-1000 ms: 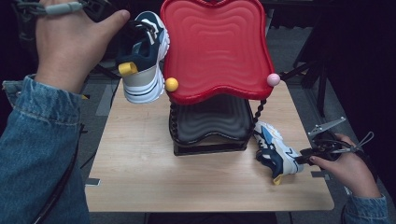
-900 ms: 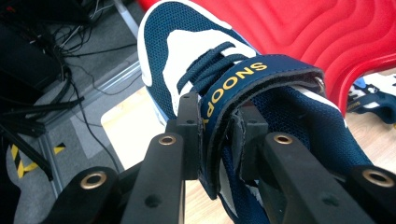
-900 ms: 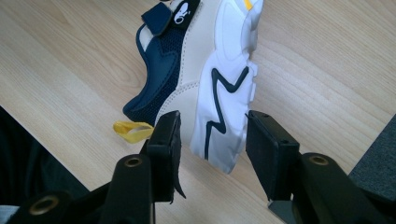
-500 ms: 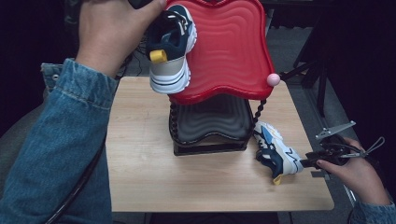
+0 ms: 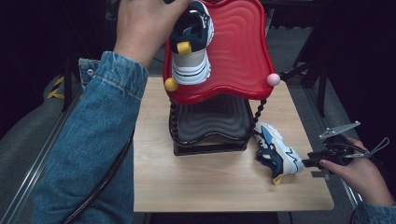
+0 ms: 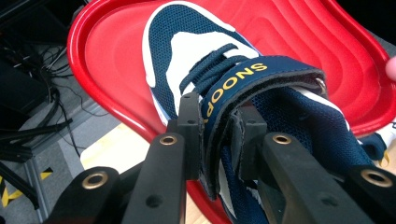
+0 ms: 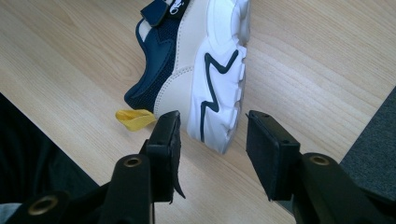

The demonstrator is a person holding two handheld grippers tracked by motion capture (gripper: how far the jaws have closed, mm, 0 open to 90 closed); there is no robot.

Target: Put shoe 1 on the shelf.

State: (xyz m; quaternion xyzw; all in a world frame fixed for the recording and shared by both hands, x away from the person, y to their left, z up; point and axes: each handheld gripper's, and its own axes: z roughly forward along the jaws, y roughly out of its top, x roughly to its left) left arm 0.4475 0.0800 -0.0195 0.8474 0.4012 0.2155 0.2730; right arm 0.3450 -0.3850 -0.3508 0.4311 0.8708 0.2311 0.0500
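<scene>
- The left hand-held gripper pinches the navy "SNOOPY" strap of a navy-and-white child's trainer, holding it over the glossy red, ripple-surfaced top tray of a two-tier shoe rack; from the high view it cannot be told whether the sole touches the tray.
- The black ridged lower tray beneath it stands bare.
- The matching second trainer lies on its side on the pale wooden worktop, just beside the rack's right post.
- The right hand-held gripper hovers at that shoe's white heel, jaws spread either side of the sole without gripping.
- By the look of it, the job is under halfway: the first shoe awaits release on the rack, the second is not yet lifted.
</scene>
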